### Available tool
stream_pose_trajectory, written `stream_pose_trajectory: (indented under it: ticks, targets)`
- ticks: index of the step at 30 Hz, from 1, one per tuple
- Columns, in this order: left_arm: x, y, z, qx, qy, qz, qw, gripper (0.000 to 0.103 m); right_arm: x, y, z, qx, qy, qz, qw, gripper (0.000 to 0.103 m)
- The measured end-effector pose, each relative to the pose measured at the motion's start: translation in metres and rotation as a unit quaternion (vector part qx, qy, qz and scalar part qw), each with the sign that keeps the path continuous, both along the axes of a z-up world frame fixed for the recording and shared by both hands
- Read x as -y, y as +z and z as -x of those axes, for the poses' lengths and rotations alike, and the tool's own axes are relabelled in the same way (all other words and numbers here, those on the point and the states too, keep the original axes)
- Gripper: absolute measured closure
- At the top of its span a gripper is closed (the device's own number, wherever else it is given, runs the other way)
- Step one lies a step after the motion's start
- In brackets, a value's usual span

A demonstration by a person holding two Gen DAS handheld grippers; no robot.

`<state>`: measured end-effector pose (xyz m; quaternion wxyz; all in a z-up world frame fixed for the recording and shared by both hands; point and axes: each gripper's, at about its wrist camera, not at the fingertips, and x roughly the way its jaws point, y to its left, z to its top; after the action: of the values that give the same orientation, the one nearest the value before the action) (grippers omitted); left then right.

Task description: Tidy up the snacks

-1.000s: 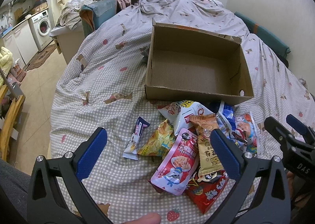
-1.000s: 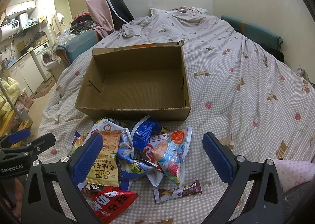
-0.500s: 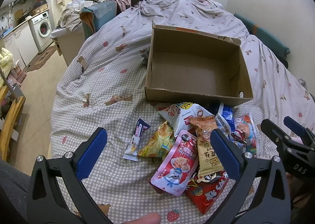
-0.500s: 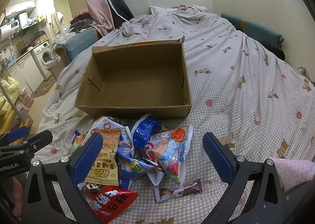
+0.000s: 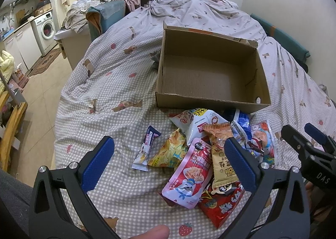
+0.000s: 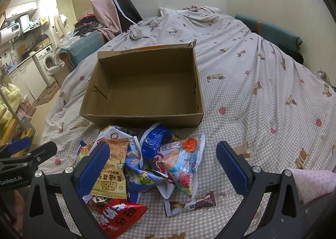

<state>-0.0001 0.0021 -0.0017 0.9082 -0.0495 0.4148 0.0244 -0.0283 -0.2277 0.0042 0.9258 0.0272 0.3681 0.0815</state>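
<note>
Bedding (image 5: 100, 83) is supporting the empty cardboard box (image 5: 210, 75); both views are creeping nearer the snack pile (image 6: 147, 165), left gripper (image 5: 168, 163) and right gripper (image 6: 162, 165) gaping wide, holding nothing, no snack moved yet.

A loose heap of snack packets (image 5: 212, 155) lies on the bed. Just behind stands an open cardboard box (image 5: 210, 75) (nothing inside).
</note>
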Motion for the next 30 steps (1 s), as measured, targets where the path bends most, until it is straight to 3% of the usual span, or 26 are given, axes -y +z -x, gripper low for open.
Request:
stream_pose_trajectory:
  ticks: [20,26,30]
  targets:
    - [-0.001,-0.002,0.001,-0.004,0.000,0.001,1.0000,0.000,0.002,0.001,-0.001,0.001,0.000,-0.002,1.000,0.000]
    - [-0.009,0.001,-0.010,-0.045,0.000,0.021,0.9988,0.000,0.017,0.014,-0.011,-0.007,-0.004,-0.032,0.999,0.000]
    - [-0.018,0.007,-0.024,-0.072,0.008,0.014,0.9973,0.000,0.037,0.020,-0.028,-0.048,-0.011,-0.072,0.996,0.000]
